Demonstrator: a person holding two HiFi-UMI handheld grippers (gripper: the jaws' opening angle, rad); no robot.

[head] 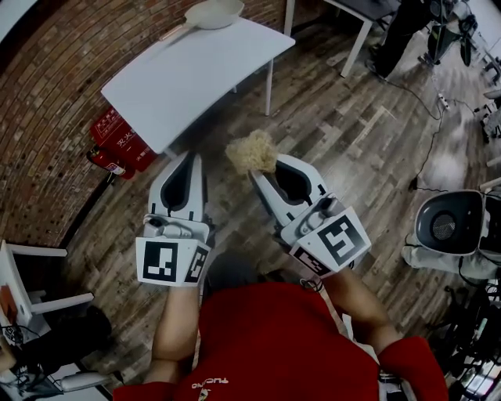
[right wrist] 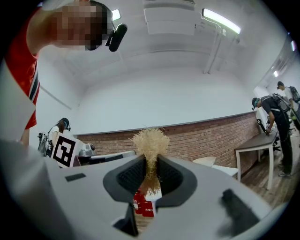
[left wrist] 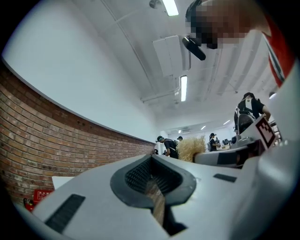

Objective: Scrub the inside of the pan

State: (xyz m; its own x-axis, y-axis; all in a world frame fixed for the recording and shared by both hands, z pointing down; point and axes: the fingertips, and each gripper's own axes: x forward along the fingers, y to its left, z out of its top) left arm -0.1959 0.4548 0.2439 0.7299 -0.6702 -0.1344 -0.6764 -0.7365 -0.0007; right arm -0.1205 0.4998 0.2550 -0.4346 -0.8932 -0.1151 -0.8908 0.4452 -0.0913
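Item 1, left tool (head: pixel 189 157): held above the wooden floor (head: pixel 352 133) on the near left. Its jaws are closed together with nothing between them. The left gripper view confirms this: the ribbed pads (left wrist: pixel 136 176) meet, and only a sliver of floor shows below them.

Item 2, right tool (head: pixel 270 174): just right of the left tool and apart from it. Its jaws are clamped on the scrubber (head: pixel 252 151), a straw-coloured fibrous tuft that fans out past the jaw tips. The right gripper view shows the tuft pinched between the pads, its lower strands hanging in the gap.

Item 3, pan (head: pixel 213 12): pale, at the far edge of the white worktop (head: pixel 196 74) with its handle pointing left. It is well apart from both tools. Only the head view shows it clearly.

Item 4, fire extinguishers (head: pixel 117 145): red, on the floor at the foot of the brick wall (head: pixel 55 94), by the near left corner of the worktop. The right gripper view shows them through the gap under the scrubber. The left gripper view shows only a red patch low at its left edge.

Item 5, cross-views: the left gripper view catches the scrubber and the right tool's marker cube (left wrist: pixel 265 131) to its right. The right gripper view catches the left tool's marker cube (right wrist: pixel 63 150). Both gripper views show people standing in the background, and the head view shows one at its far right edge.
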